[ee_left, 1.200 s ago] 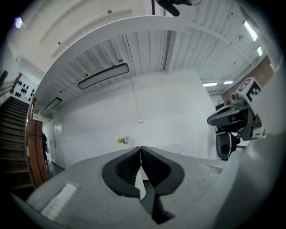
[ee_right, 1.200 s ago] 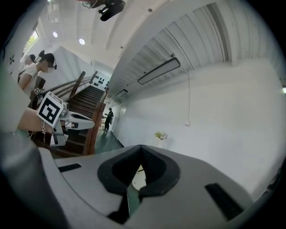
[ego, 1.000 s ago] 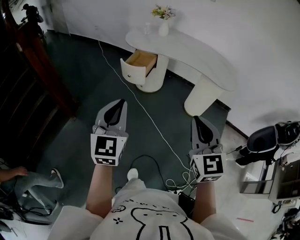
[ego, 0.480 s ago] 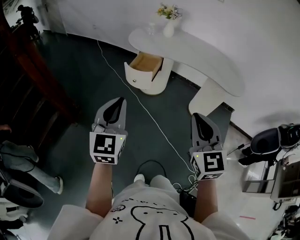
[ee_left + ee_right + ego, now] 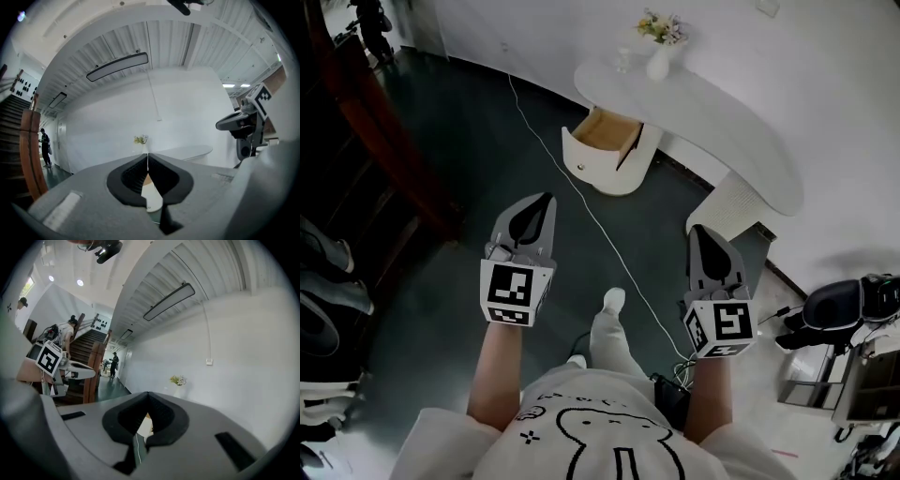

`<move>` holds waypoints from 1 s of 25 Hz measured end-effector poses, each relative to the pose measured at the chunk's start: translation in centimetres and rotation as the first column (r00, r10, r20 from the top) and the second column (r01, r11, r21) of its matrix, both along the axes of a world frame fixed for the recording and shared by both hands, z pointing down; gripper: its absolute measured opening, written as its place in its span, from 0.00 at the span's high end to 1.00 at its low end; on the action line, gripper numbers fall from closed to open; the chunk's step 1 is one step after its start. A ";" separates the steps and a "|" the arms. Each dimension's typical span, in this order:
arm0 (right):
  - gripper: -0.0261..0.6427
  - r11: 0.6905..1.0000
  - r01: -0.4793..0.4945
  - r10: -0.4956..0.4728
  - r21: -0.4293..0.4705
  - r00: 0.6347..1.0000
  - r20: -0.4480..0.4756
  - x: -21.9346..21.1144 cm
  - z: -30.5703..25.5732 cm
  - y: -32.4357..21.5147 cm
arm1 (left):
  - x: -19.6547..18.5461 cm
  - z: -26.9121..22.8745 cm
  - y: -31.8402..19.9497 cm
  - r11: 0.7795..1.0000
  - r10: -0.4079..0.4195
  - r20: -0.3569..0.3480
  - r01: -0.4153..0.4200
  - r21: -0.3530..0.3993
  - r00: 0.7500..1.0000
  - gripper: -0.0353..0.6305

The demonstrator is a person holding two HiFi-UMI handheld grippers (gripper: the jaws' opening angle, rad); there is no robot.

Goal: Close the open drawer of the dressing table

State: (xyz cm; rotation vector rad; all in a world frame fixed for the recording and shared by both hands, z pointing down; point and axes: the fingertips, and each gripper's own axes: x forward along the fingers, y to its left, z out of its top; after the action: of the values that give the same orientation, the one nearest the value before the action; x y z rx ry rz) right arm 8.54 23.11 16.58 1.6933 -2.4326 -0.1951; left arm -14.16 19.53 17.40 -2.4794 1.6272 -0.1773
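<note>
The left gripper (image 5: 148,157) has its jaws pressed together at the tips with nothing between them. The right gripper (image 5: 148,394) is the same, tips meeting and empty. That suits the job as I judge it: a drawer wants a push, not a grasp, and joined tips make a firm nose.

In the head view both are held out ahead of the body, level and well apart, aimed toward the table (image 5: 741,122). The drawer (image 5: 602,139) stands open at the table's left pedestal, its wooden inside showing, well ahead of either gripper, so the approach is unfinished. The left gripper's view frames it just under the tips, so that one looks the likelier pusher.

A cable (image 5: 583,204) crosses the floor between the grippers. A vase (image 5: 658,64) stands on the table above the drawer, so a gentle push seems wise.
</note>
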 end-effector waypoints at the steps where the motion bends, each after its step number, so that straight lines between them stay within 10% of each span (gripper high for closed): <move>1: 0.97 1.000 0.004 -0.004 -0.002 1.000 0.004 0.0 0.2 -0.8 | -0.1 0.2 -0.6 1.000 -0.006 0.002 0.006 -0.004 1.000 0.92; 25: 0.97 0.993 0.086 -0.082 -0.077 0.995 0.055 6.4 2.4 -28.4 | 7.4 2.4 -27.0 0.995 -0.049 0.053 0.053 -0.088 0.997 0.92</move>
State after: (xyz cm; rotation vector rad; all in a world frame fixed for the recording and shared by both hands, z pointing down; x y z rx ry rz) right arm 14.90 -5.28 19.02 1.5843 -2.5158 -0.0650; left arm -6.74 -7.51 19.83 -2.4768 1.6985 -0.3242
